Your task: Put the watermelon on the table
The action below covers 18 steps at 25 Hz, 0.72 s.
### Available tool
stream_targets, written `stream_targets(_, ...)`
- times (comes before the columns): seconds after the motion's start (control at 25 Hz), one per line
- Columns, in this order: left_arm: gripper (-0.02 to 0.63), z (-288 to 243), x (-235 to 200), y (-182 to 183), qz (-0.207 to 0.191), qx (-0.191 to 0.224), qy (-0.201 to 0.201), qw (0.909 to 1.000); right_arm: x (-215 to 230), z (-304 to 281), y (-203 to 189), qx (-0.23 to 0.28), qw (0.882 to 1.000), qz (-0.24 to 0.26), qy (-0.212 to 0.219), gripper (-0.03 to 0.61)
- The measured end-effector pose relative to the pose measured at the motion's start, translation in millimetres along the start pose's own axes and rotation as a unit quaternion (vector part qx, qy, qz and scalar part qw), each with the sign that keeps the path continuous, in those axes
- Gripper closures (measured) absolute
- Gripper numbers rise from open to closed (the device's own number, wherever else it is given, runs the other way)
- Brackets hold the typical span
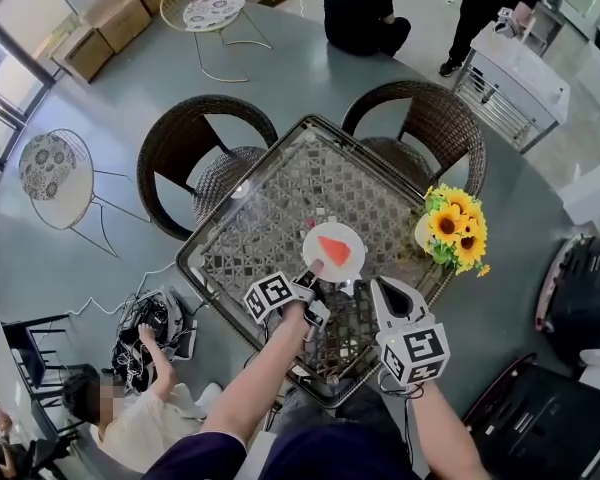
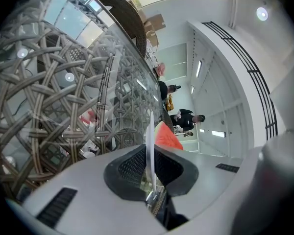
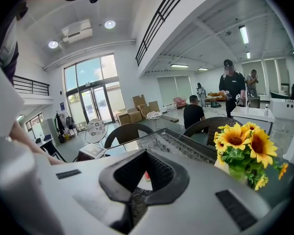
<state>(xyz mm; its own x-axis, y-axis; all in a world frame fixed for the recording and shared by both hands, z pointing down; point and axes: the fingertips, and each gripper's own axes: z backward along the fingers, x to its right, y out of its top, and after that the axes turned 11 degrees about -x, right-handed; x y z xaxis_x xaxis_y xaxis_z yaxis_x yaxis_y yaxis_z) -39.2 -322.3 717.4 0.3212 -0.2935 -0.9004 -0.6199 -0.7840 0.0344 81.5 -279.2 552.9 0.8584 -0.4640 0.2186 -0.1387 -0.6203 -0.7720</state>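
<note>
Watermelon slice (image 1: pixel 334 249), red: one, on one round white plate (image 1: pixel 318 238) over one glass-topped wicker table (image 1: pixel 270 218). Left gripper (image 1: pixel 311 271) clamped on plate (at rim); right gripper (image 1: pixel 383 290) closed, empty.

Watermelon (image 1: pixel 334 250) on plate (image 1: pixel 315 236) on table (image 1: pixel 265 218); sunflowers (image 1: pixel 458 226) at its right edge, chairs (image 1: pixel 183 146) behind

1. A square table (image 1: pixel 270 218) with a glass top over woven wicker fills the middle of the head view.
2. Near its lower edge is a white plate (image 1: pixel 315 240) carrying a watermelon slice (image 1: pixel 335 251); whether the plate rests flat I cannot tell.
3. Sunflowers (image 1: pixel 458 226) stand on its right corner.
</note>
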Motion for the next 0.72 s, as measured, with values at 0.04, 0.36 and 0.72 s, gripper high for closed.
stream_targets(0.04, 0.588, -0.9, -0.8, -0.3, 0.0, -0.001, 0.002, 1.0, 0.7, -0.2, 0.5, 0.0, 1.0, 0.0, 0.0, 0.577)
stream_targets(0.36, 0.588, -4.7, -5.0, -0.8, -0.005, -0.008, 0.012, 0.9999, 4.5, -1.1, -1.2, 0.0, 1.0, -0.008, -0.004, 0.577)
stream_targets(0.72, 0.588, -6.0, -10.3, -0.6, -0.02, -0.005, 0.035, 0.9992, 9.4, -1.1, -3.5, 0.001, 1.0, -0.013, -0.006, 0.577)
